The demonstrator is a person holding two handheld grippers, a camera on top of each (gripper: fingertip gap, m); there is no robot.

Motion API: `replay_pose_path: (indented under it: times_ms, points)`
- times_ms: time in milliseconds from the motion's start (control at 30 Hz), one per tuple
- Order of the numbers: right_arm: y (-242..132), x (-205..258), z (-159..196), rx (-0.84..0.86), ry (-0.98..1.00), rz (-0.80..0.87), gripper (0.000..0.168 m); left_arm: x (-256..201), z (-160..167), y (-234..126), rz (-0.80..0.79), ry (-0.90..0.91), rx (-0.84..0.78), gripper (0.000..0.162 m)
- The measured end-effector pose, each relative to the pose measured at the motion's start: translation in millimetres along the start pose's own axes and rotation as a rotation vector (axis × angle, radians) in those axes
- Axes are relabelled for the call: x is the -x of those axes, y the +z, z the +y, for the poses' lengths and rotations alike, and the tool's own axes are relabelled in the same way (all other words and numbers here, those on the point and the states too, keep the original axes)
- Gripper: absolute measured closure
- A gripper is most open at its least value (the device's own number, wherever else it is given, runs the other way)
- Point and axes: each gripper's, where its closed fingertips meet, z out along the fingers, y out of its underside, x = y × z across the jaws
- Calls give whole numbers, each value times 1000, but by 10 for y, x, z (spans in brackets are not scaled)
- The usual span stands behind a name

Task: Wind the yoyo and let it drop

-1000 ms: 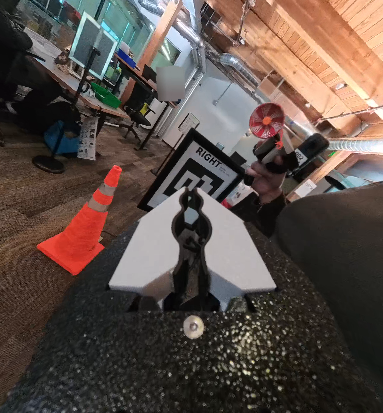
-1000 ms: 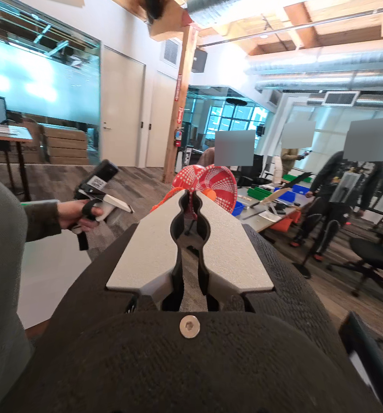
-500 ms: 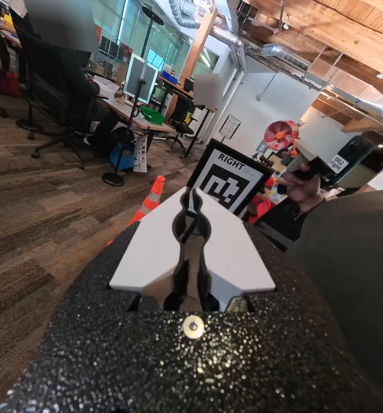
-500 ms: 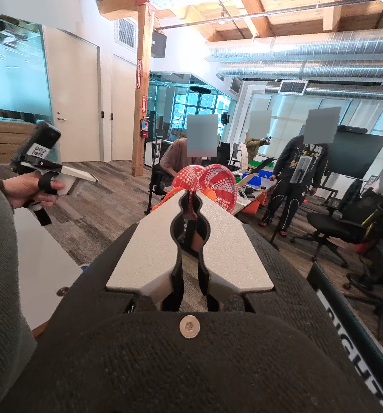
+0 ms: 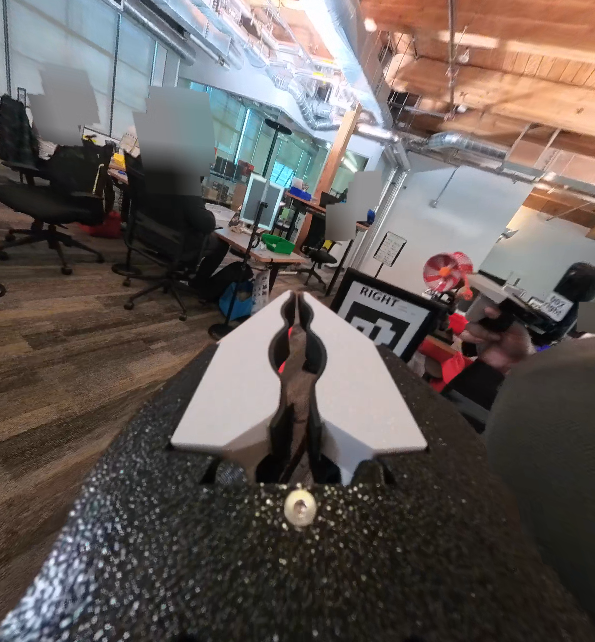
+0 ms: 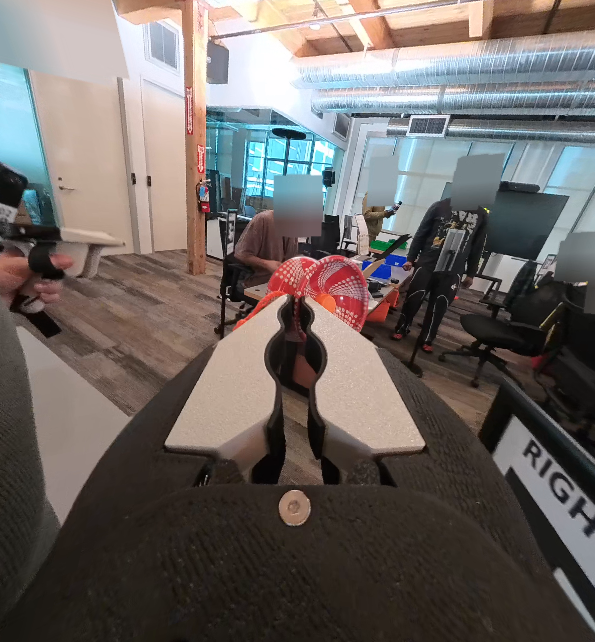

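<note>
The yoyo (image 6: 337, 285) is red with white dots and an orange hub. My right gripper (image 6: 296, 299) is shut on it, with the tips pinching between its two halves. Its orange string (image 6: 259, 307) bunches to the left of the tips. In the left wrist view the yoyo (image 5: 443, 274) is held up at the right by the right gripper (image 5: 464, 290), which is in a hand. My left gripper (image 5: 296, 295) is shut with its tips touching and nothing visible in them. It also shows at the left edge of the right wrist view (image 6: 117, 243), apart from the yoyo.
A black-framed marker board (image 5: 386, 318) stands just beyond the left gripper. Office chairs (image 5: 49, 205), desks (image 5: 268, 248) and several people (image 6: 442, 267) fill the room. A white table top (image 6: 66, 399) lies at the lower left. The floor is wood-look carpet.
The left gripper has swung left and levelled out, so the orange cone is now mostly hidden behind its fingers. The right gripper has stayed shut on the yoyo and turned slightly right.
</note>
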Motion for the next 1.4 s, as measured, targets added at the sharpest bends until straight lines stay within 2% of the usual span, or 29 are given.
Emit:
replay_pose_path:
  times_ms: [33, 133, 300, 467, 600, 800, 1000, 1233, 1400]
  points:
    - [-8, 21, -23, 8, -21, 4, 167, -106, -112, 4, 40, -16, -53, 162]
    - [-52, 80, -77, 21, -79, 13, 167, -372, -359, 40, 90, 49, -122, 161]
    - [-109, 111, -142, 14, -116, 47, 167, -574, -575, 108, 39, 244, -117, 161]
    - [-209, 103, -213, 10, -126, 89, 167, -632, -666, 89, 0, 321, -151, 160]
    - [-325, 82, -261, 2, -117, 129, 167, -533, -639, 54, -35, 300, -150, 160]
    - [-515, 61, -316, -4, -117, 187, 167, -323, -766, -28, -86, 211, -247, 160]
    - [-623, 42, -364, -35, -80, 221, 167, -296, -762, 35, -70, 177, -249, 157]
    - [-575, 45, -350, -50, -59, 212, 167, -306, -696, 90, -40, 132, -254, 155]
    - [-502, 53, -284, -48, -47, 191, 167, -266, -545, 195, -19, 86, -193, 152]
